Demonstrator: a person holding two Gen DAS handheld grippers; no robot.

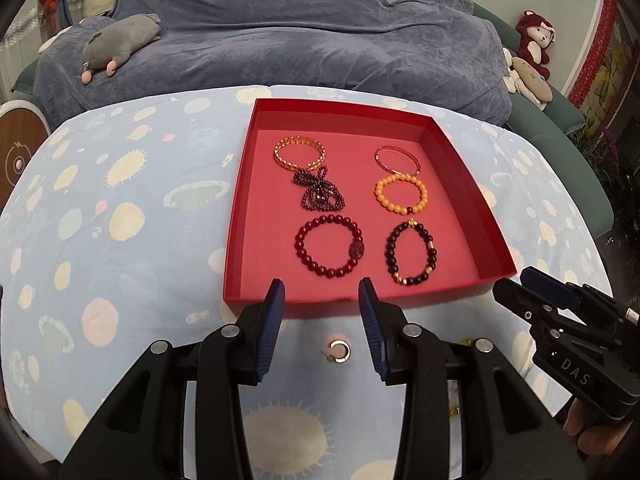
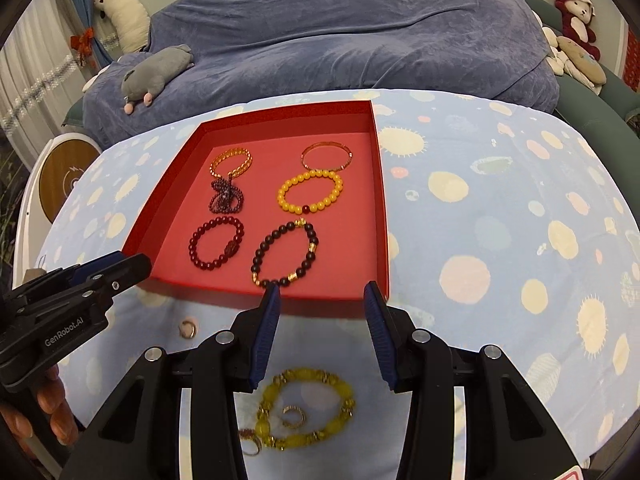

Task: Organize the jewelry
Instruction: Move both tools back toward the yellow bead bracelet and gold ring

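Observation:
A red tray [image 1: 244, 200] [image 2: 382, 216] holds several bracelets, among them a dark red bead bracelet [image 1: 298, 246] and a black and gold bead bracelet [image 2: 256, 258]. My left gripper [image 1: 322, 288] hangs open over the tray's near rim with nothing between its pads. Below it a small gold hoop [image 1: 340, 351] [image 2: 187, 328] lies on the cloth. My right gripper [image 2: 322, 290] is open too, above a yellow bead bracelet [image 2: 346, 404] that lies on the cloth with a gold ring [image 2: 294, 416] inside its loop. Each gripper shows at the other view's edge.
The table wears a light blue spotted cloth [image 1: 120, 220] [image 2: 500, 240]. Behind it is a sofa under a blue-grey blanket [image 1: 300, 40] with a grey plush animal [image 1: 116, 42]. Another small ring [image 2: 250, 442] lies near the yellow bracelet. A person's fingers [image 2: 52, 408] hold the left gripper.

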